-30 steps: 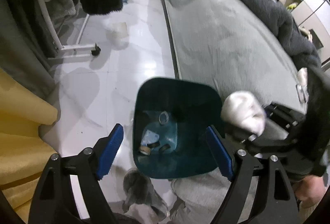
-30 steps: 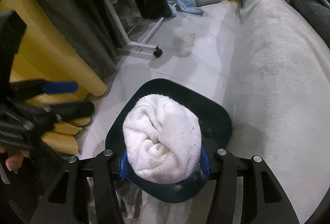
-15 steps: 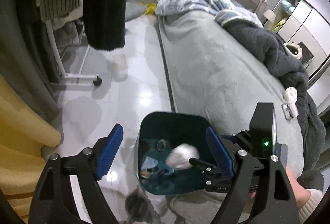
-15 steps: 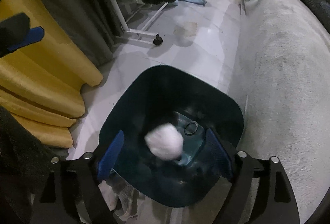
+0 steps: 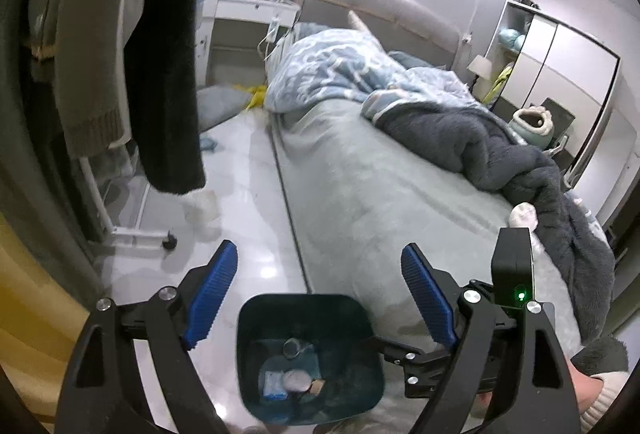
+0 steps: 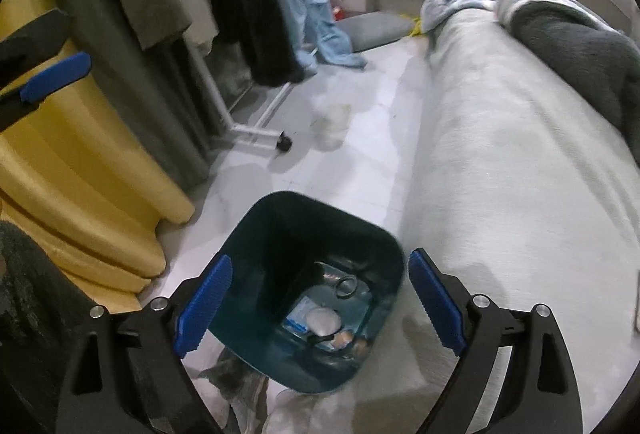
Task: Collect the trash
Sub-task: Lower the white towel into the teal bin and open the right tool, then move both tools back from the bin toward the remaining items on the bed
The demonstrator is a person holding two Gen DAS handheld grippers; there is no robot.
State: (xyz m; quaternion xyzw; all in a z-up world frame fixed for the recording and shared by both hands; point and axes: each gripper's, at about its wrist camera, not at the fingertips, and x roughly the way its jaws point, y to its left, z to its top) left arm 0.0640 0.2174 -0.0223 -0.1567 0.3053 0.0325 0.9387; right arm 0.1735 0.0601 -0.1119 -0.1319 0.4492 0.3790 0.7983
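Observation:
A dark teal trash bin [image 5: 256, 318] [image 6: 248, 230] stands on the floor beside the bed. A white paper wad [image 6: 323, 320] lies at its bottom with other scraps; it also shows in the left wrist view [image 5: 297, 379]. My right gripper [image 6: 320, 306] is open and empty above the bin. My left gripper [image 5: 322, 298] is open and empty above the bin's far rim. Another white wad [image 5: 522, 215] lies on the bed by the dark blanket. A crumpled clear wrapper [image 6: 332, 120] [image 5: 202, 208] lies on the floor.
The grey bed [image 5: 380, 194] runs along the right, with a dark blanket [image 5: 500, 154] and blue duvet [image 5: 332, 70]. A clothes rack with hanging garments [image 5: 168, 74] and wheeled base [image 6: 260, 138] stands left. Yellow curtain [image 6: 80, 170] at left.
My right gripper opened and let go of the white paper wad, which fell to the bin's bottom. Both grippers rose and tilted up, showing more of the room.

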